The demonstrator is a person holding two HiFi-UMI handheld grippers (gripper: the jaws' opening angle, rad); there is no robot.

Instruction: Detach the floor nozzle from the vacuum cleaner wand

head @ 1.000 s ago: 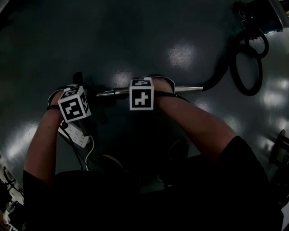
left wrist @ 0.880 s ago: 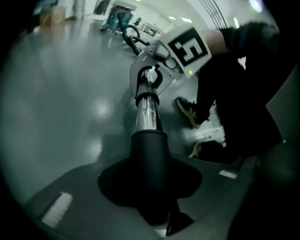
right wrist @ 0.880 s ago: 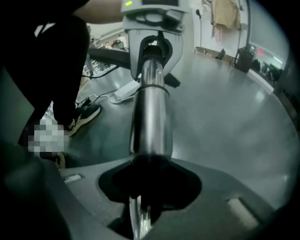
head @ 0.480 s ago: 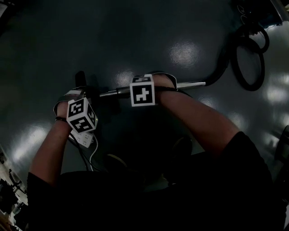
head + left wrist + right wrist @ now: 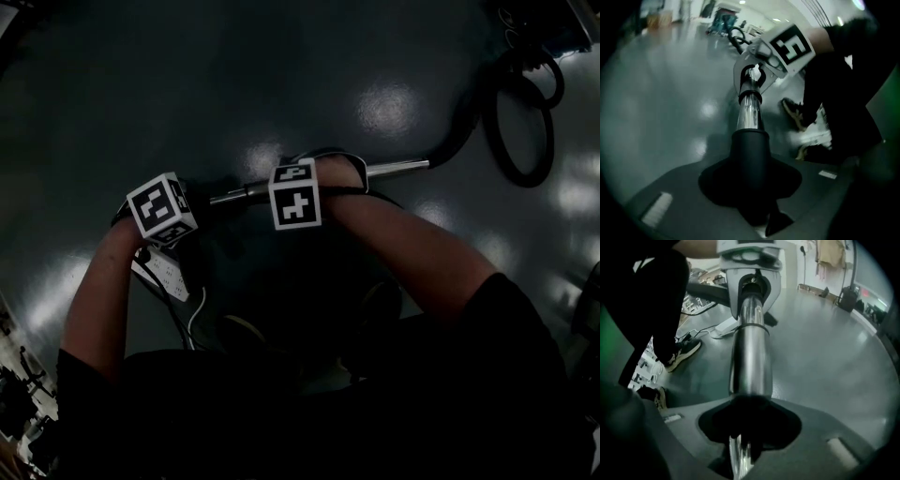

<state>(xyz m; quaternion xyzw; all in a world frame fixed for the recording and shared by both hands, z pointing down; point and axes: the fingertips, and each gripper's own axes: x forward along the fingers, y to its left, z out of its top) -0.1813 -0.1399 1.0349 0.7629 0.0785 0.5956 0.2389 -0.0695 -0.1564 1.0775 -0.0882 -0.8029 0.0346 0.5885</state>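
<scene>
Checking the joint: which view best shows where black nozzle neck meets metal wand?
Left gripper view: black neck meets shiny wand close up. Head view shows it small and dark; right gripper view shows mostly wand.

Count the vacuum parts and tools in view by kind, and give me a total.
Claws: 2, left claw and right claw
Metal wand: 1
Floor nozzle: 1
Black hose: 1
White power strip: 1
Total: 6
</scene>
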